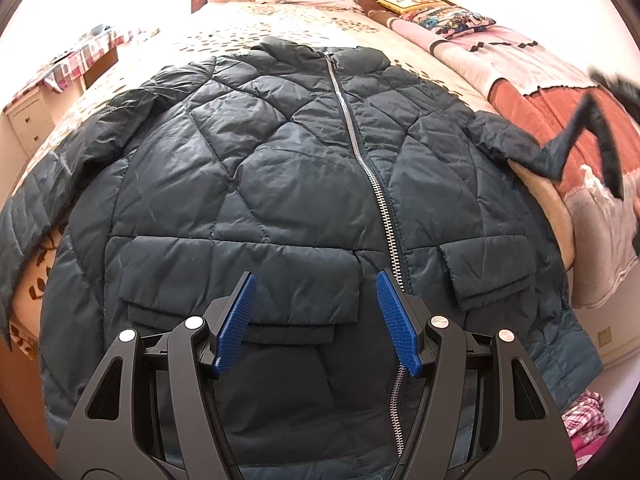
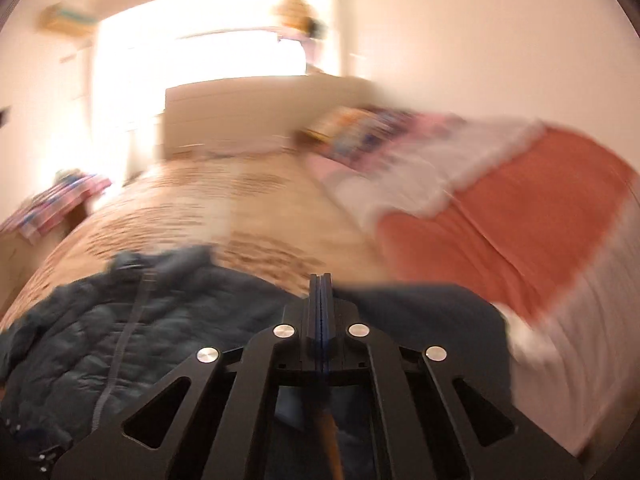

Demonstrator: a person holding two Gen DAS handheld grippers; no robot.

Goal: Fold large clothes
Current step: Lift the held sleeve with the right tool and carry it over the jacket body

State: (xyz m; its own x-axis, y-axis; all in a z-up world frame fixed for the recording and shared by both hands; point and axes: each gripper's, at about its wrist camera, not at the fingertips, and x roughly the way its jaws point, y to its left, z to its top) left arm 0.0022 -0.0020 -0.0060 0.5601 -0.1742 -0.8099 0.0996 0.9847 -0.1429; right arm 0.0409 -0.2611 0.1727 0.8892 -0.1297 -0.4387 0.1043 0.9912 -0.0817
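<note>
A dark blue quilted jacket [image 1: 280,168] lies front up and zipped on the bed, collar at the far end, hem near me. My left gripper [image 1: 316,292] is open, its blue pads [image 1: 240,320] held just above the lower front between the two pocket flaps. In the left wrist view my right gripper [image 1: 560,168] is at the far right, shut on the end of the jacket's right sleeve [image 1: 516,144] and lifting it off the bed. In the blurred right wrist view the right gripper [image 2: 321,280] is shut, with the jacket [image 2: 120,340] below and to its left.
The bed has a cream leaf-print cover [image 1: 240,28]. A pink and red blanket [image 1: 532,100] and cartoon pillows [image 1: 440,12] lie along its right side. A white bedside cabinet [image 1: 28,120] with a checked cloth stands at the left. The headboard [image 2: 260,116] is at the far end.
</note>
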